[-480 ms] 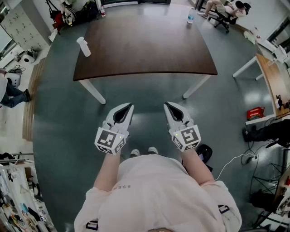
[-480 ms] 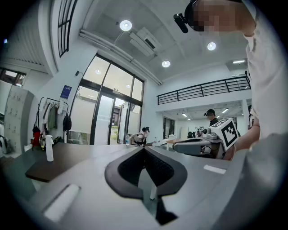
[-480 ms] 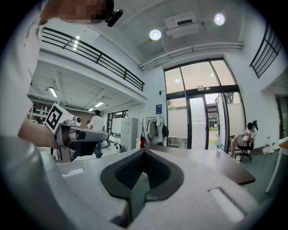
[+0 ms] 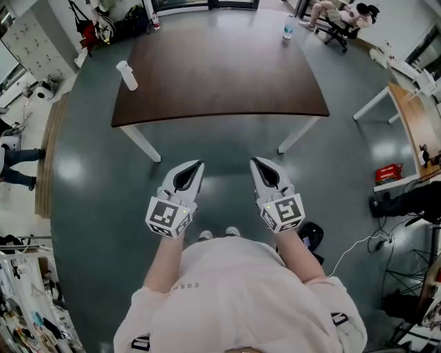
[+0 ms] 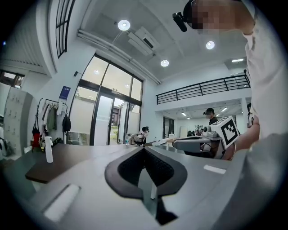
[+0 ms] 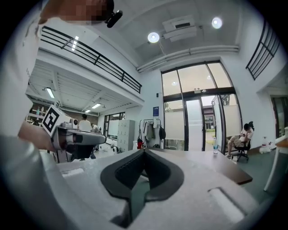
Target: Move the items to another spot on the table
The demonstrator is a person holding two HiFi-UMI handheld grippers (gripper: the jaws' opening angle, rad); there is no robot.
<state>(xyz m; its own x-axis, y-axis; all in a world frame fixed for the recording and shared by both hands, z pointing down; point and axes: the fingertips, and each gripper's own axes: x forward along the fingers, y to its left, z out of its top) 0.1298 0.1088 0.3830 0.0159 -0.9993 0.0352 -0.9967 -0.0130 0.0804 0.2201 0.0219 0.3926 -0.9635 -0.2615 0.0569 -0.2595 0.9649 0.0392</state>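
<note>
A dark brown wooden table with white legs (image 4: 220, 72) is seen ahead of the person, across a stretch of grey floor (image 4: 89, 172). A white plastic spray bottle (image 4: 126, 74) is stood at the table's left edge. A clear plastic water bottle with a blue label (image 4: 289, 28) is stood at its far right corner, so the 2 are well apart. Beyond the table a seated person on a black office chair (image 4: 341, 15) is seen. A light wooden desk (image 4: 413, 117) is set to the right, with a red box (image 4: 388, 171) near it. Only bare floor lies between the grippers and the table's near edge.

The left gripper (image 4: 198, 165) and the right gripper (image 4: 255, 162) are held side by side over the floor, short of the table and pointed towards it. In each gripper view the 2 jaws are pressed together tip to tip, empty. The spray bottle is placed well ahead and to the left of the left gripper. The water bottle is placed farther off, ahead and to the right of the right gripper.
</note>
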